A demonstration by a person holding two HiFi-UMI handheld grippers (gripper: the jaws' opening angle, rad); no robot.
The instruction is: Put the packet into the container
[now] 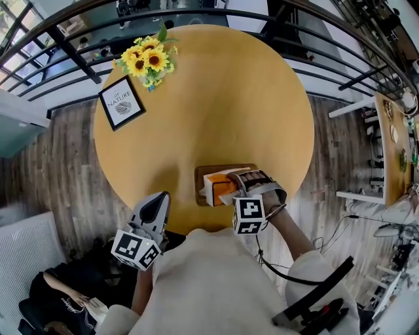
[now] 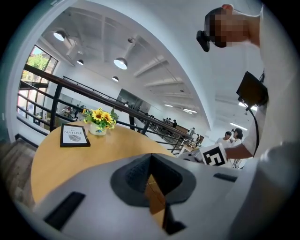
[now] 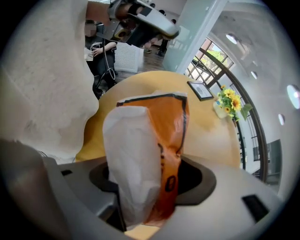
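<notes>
Round and honey-coloured, the wooden table (image 1: 216,98) sits against a curved black railing (image 1: 196,16), with a vase of sunflowers (image 1: 147,60) and a framed "OF NATURE" sign (image 1: 122,103) at its far left. At the near edge, close to the person, lies a shallow brown wooden container (image 1: 208,169). The right gripper (image 1: 247,183) is clamped on the orange-and-white packet (image 1: 217,187). Its own view shows the jaws pressed against the two sides of the pouch's lower part, while the rest of the pouch stands out past them along the line they point. From the head view this gripper points steeply down, and the packet falls inside the container's outline, its long axis running roughly with the tray's length. The packet is therefore directly under the jaws and over the tray rather than beside it. Whether it already rests on the tray floor cannot be told. The left gripper (image 1: 157,204) hangs off the table edge to the left, well apart from the container, jaws closed together with nothing between them. The right hand is plainly the one placed for the drop, which likely needs only a short lowering and then letting go.
</notes>
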